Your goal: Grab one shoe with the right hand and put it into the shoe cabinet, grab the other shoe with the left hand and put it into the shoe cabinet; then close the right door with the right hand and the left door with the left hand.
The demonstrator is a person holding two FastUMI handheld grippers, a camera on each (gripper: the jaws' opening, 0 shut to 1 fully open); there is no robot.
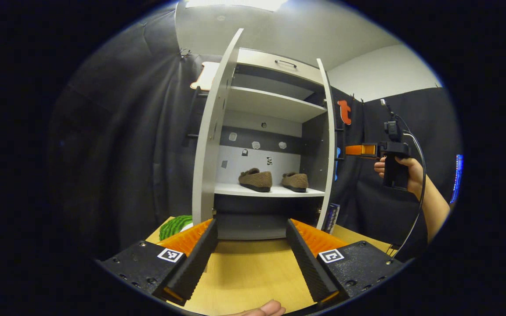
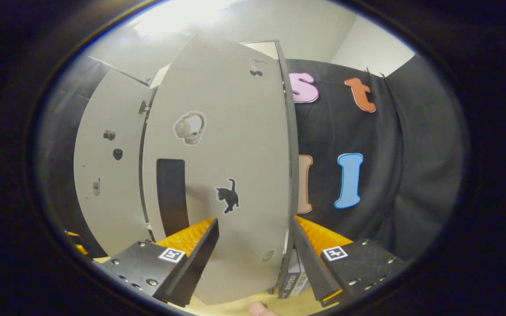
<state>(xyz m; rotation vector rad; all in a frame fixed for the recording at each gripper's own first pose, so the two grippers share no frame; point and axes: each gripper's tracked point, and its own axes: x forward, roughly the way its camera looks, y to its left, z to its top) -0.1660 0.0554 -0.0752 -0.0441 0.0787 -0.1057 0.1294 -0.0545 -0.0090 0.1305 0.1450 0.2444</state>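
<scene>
Already both brown slippers (image 1: 274, 180) sit inside the shoe cabinet (image 1: 275, 105); both doors remain open, each hand-held gripper spread, empty.

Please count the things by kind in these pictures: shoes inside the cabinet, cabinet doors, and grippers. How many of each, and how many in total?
Shoes: 2
Cabinet doors: 2
Grippers: 2
Total: 6
</scene>
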